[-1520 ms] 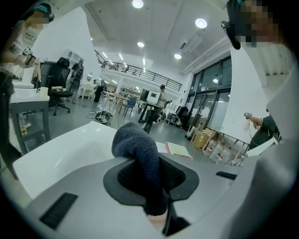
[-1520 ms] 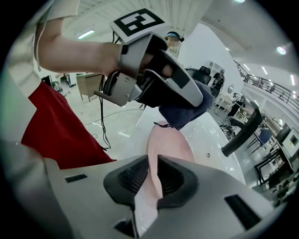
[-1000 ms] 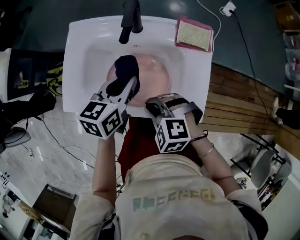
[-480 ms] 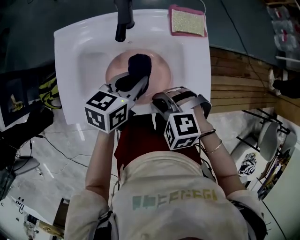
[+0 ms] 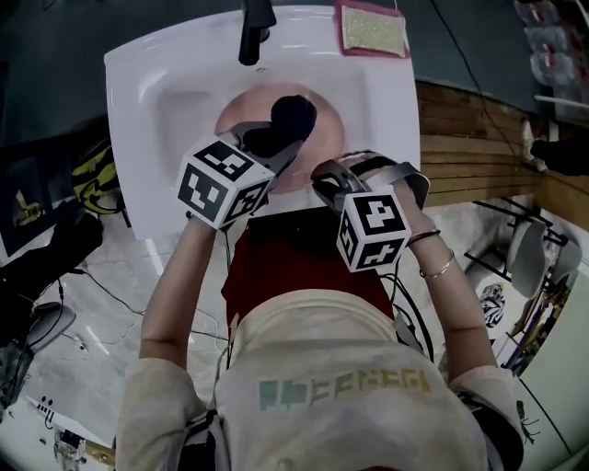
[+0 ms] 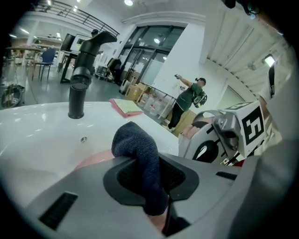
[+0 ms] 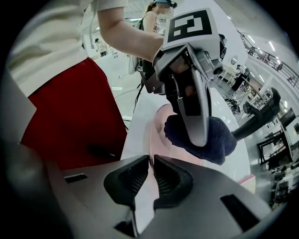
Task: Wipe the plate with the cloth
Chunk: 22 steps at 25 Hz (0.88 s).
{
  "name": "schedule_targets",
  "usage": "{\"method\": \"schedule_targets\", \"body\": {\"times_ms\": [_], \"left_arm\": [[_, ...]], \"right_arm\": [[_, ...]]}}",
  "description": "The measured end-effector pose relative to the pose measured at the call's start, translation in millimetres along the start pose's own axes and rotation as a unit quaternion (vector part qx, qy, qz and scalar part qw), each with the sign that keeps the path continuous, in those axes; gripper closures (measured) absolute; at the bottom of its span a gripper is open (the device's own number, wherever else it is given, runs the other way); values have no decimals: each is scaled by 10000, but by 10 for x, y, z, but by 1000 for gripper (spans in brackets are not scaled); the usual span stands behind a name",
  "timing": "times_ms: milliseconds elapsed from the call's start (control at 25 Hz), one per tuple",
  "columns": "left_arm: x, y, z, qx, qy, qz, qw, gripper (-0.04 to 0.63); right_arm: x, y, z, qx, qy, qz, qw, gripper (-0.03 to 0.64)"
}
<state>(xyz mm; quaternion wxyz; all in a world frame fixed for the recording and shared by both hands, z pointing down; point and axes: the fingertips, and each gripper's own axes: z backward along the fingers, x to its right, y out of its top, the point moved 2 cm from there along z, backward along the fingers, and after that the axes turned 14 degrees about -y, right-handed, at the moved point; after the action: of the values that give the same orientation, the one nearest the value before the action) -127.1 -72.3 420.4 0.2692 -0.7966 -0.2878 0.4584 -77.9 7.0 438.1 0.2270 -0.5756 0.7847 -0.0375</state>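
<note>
Took the white ceramic sink [image 5: 138, 110] as reference throughout. Found a pale pink round plate [image 5: 241, 118] lying flat in the bowl of the sink, just on the near side of the black faucet [image 5: 256, 28]. Noted the left gripper [image 5: 279, 140] clamped on a dark blue terry cloth [image 5: 296, 114], with the wad bulging past the jaws and apparently resting on the plate's right portion, on the faucet side of that gripper. Noted the right gripper [image 5: 329, 180] at the sink's near edge, jaws drawn almost together on what reads as the plate's near rim; judged this a thin steadying pinch. Placed the cloth ahead of the right gripper and the left gripper nearer the plate's face. Judged wiping under way, with the next stroke owed toward the sink's left side, where bare pink shows. Recorded a yellow-and-pink sponge [image 5: 373, 29] at the sink's far right corner, well apart.
</note>
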Motion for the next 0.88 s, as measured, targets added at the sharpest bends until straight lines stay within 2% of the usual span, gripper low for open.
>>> {"method": "schedule_targets", "body": {"times_ms": [200,320,480,760,880], "left_arm": [[72,-56,-184,-618,-428,67,9971,515],[129,-88,-386,-1111,-794,173,9905,515],[177,-131,-585,-1572,-1127,211,9809,515],[227,-315,-543,-2168,-1529,302,9637,515],[218,-404,-492,-2294,-1621,343,9591,515]], "right_arm": [[2,12,21,-47,44,93,9999,565],[10,10,18,-47,43,132,9999,565],[-12,-14,26,-37,78,195,9998,565],[-18,-49,51,20,199,261,9995,565],[-19,-45,36,37,259,298,9992,565]]}}
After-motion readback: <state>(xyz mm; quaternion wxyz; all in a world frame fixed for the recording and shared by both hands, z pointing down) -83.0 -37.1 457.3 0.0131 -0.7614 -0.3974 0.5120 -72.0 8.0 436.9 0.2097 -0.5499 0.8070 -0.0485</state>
